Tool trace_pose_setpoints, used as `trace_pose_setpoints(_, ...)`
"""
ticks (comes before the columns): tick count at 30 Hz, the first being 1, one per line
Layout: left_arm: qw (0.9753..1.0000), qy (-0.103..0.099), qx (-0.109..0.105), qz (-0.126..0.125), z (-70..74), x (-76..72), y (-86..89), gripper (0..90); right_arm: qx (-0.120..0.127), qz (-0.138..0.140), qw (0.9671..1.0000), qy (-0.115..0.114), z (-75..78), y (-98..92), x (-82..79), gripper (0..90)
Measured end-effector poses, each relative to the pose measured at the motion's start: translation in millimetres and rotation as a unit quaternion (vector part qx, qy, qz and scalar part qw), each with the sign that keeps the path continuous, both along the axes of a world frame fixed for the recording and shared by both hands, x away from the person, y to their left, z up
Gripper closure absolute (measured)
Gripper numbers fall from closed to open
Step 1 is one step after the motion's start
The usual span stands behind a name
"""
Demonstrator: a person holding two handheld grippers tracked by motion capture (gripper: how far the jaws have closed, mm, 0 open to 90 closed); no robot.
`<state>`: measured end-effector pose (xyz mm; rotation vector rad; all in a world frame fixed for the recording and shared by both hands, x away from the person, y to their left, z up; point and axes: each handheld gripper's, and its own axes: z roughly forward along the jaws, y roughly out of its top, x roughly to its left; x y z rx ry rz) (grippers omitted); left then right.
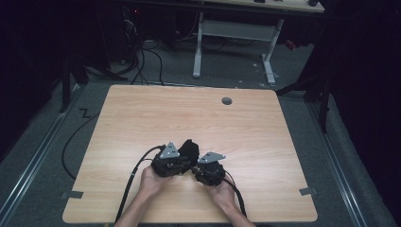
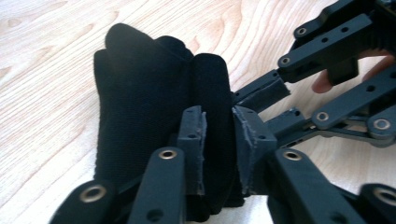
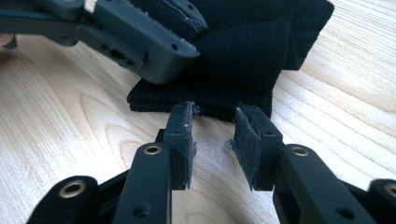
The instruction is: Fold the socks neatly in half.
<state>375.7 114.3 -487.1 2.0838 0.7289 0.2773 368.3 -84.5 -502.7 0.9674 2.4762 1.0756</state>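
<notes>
From the high view, we work a black cloth (image 1: 190, 149) near the table's (image 1: 142, 113) front edge, between the left gripper (image 1: 182, 163) and right gripper (image 1: 198, 171) — best folded slowly, edges aligned. In the left gripper view, our jaws pinch 1 thick fold (image 2: 217, 116). In the right gripper view, jaws stand partly open, empty — just short of the cloth's hem (image 3: 205, 100).

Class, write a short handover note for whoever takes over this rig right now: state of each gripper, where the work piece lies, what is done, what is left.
Left gripper: shut on a fold of the black ribbed fabric piece, which is bunched up on the light wooden table.
Right gripper: open, jaws at the fabric's near edge, nothing between them.
Done: the left side is gripped.
Left: probably close the right gripper on that edge, then go on handling the fabric with both.
</notes>
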Motion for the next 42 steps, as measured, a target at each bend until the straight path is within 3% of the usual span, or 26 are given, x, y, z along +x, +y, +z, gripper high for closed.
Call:
trace_pose_setpoints(9,0.9998,-0.001,-0.017,0.011,6.3,-5.4,0.6,57.5,0.0,-0.001,1.0,0.003,0.5,-3.2,0.9,64.7)
trace_pose_setpoints(17,0.9987,-0.017,-0.044,0.016,15.1,-11.1,5.6,56.9,0.023,-0.006,0.9997,0.003,7.9,-18.0,-0.5,64.3)
trace_pose_setpoints(21,0.9974,-0.027,-0.058,0.034,21.7,-13.2,9.5,57.3,0.03,-0.01,0.9995,-0.003,16.5,-26.1,-0.7,64.9)
trace_pose_setpoints(23,0.9964,-0.031,-0.056,0.056,24.8,-13.1,11.9,57.7,0.036,-0.011,0.9992,-0.013,22.8,-28.8,0.3,65.6)
trace_pose_setpoints(25,0.9945,-0.036,-0.041,0.089,27.5,-12.4,14.1,57.5,0.038,-0.011,0.9991,-0.018,29.5,-29.1,1.9,65.7)
trace_pose_setpoints(30,0.9896,-0.019,-0.023,0.141,26.4,-7.7,15.9,53.7,0.048,-0.01,0.9979,-0.043,48.6,-23.1,10.9,65.6)
trace_pose_setpoints(33,0.9883,-0.012,-0.016,0.151,24.1,-7.6,13.2,53.3,0.045,-0.004,0.9978,-0.048,55.4,-13.8,18.4,66.0)
trace_pose_setpoints(38,0.9891,0.005,0.0,0.147,16.2,-7.8,6.6,51.4,0.033,0.002,0.9985,-0.044,54.9,3.6,31.7,65.3)
trace_pose_setpoints(42,0.9906,0.012,0.014,0.135,7.3,-11.8,0.5,51.0,0.014,-0.001,0.9997,-0.019,43.0,12.4,42.7,63.5)
